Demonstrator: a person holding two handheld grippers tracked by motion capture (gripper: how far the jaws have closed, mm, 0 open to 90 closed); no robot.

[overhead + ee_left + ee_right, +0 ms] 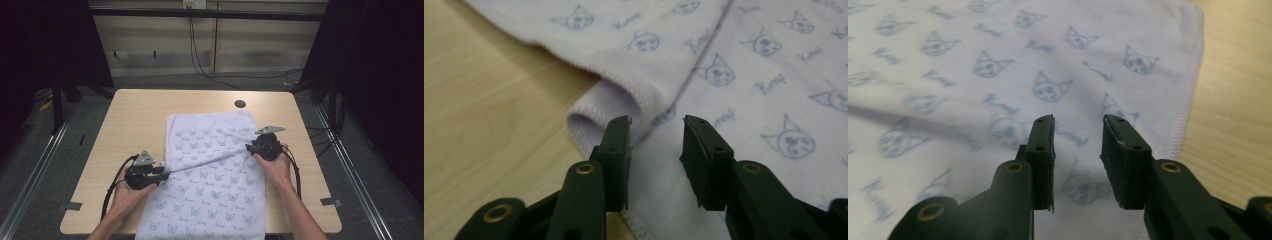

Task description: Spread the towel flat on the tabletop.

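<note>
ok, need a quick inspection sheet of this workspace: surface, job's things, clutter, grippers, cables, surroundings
Surface: light wooden table, round grommet hole near the far edge.
Job's things: white cat-print cloth lying flat, hanging over the near edge; a folded hem beside the left jaws.
Clutter: nothing seen.
Grippers: left hand-held gripper open at the cloth's left edge; right hand-held gripper open over the cloth, nothing between either pair of jaws.
Cables: black gripper cables; wall cables behind.
Surroundings: grey floor, dark curtains.

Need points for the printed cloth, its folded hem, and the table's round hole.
printed cloth (215, 200), high view, flat middle of the fabric.
folded hem (589, 112), left gripper view, rounded fold at the cloth's edge.
round hole (240, 104), high view, centre of the dark opening in the tabletop.
</note>
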